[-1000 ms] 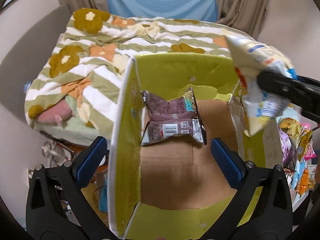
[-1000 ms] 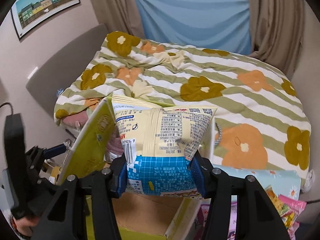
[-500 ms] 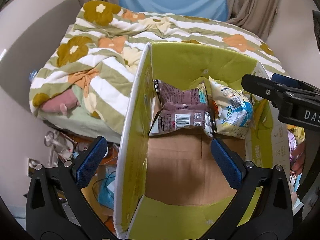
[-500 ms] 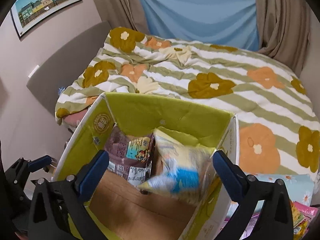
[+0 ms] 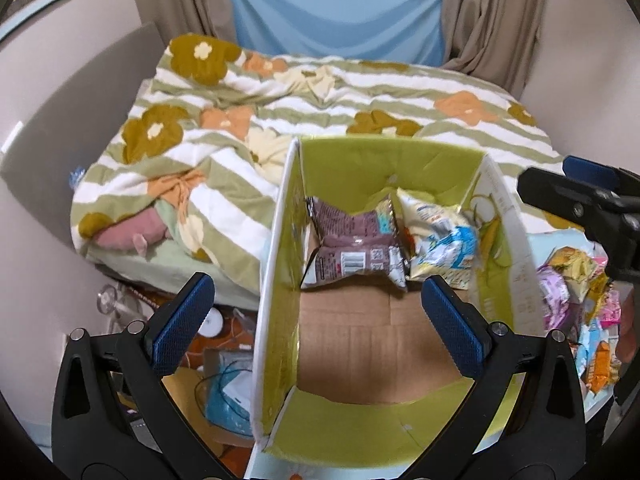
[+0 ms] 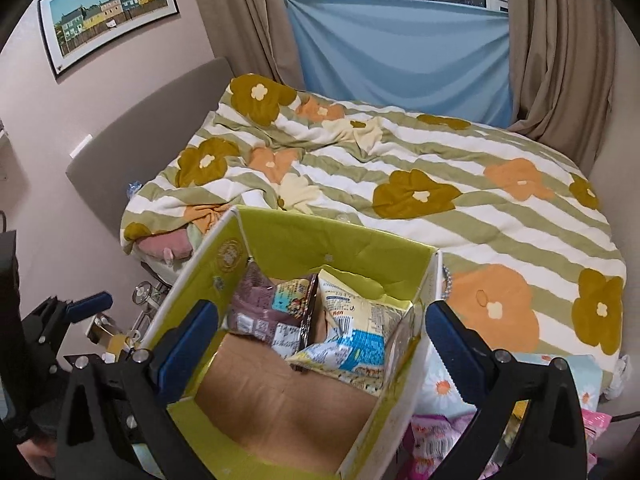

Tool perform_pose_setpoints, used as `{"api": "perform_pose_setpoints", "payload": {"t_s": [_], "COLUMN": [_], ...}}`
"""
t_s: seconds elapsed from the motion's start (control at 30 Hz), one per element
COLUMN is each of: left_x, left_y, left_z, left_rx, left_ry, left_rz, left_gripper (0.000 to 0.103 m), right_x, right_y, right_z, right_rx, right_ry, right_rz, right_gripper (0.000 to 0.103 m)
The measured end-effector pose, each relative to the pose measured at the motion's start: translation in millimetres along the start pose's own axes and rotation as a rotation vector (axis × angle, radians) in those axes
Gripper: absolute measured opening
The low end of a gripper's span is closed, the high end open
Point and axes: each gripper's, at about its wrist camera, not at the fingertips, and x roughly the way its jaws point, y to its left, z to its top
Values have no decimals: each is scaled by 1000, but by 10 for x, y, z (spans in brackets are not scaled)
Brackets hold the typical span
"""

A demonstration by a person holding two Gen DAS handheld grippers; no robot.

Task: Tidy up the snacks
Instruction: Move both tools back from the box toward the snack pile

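An open green cardboard box [image 5: 280, 280] [image 6: 280, 240] holds two snack bags at its far end: a purple bag [image 5: 352, 244] [image 6: 264, 312] on the left and a yellow-and-blue bag [image 5: 440, 240] [image 6: 356, 340] on the right. My left gripper [image 5: 316, 316] is open and empty, over the box's near end. My right gripper [image 6: 320, 344] is open and empty, above the box; it also shows in the left wrist view [image 5: 580, 204] at the right edge. A pile of loose snack packets [image 5: 576, 304] [image 6: 436, 440] lies right of the box.
A bed with a striped flowered quilt [image 6: 420, 184] lies behind the box. Cluttered items and cables [image 5: 216, 360] sit on the floor left of the box. Curtains and a blue cloth [image 6: 400, 60] hang at the far wall.
My right gripper opened and let the yellow-and-blue bag drop into the box beside the purple bag, then drew back. The left gripper stayed open.
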Motion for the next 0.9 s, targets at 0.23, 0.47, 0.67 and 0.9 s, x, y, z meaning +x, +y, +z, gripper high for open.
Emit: {"api": "perform_pose_setpoints", "payload": {"t_s": [0.23,0.47,0.67,0.9], "left_x": [-384,-554,-705,-900], "left_y": [-209,-750,-1305,-2154], "left_z": [31,-49,-250,-638], "left_rx": [61,160,236,277], "left_ry": [-71,-97,-104,-80], "left_rz": [-59,-187,-252,-319], "left_gripper": [103,103,103,103], "right_x": [-665,-1199,-1750,-2352], "right_y": [3,-326,-756,-1346], "right_z": [-195,-615,-1134,-1831], "right_rx": [72,191,247,304], "right_ry": [-96,-135,-161,-146], "right_rz": [-69,-168,-283,-387], "right_gripper": [103,103,103,103]}}
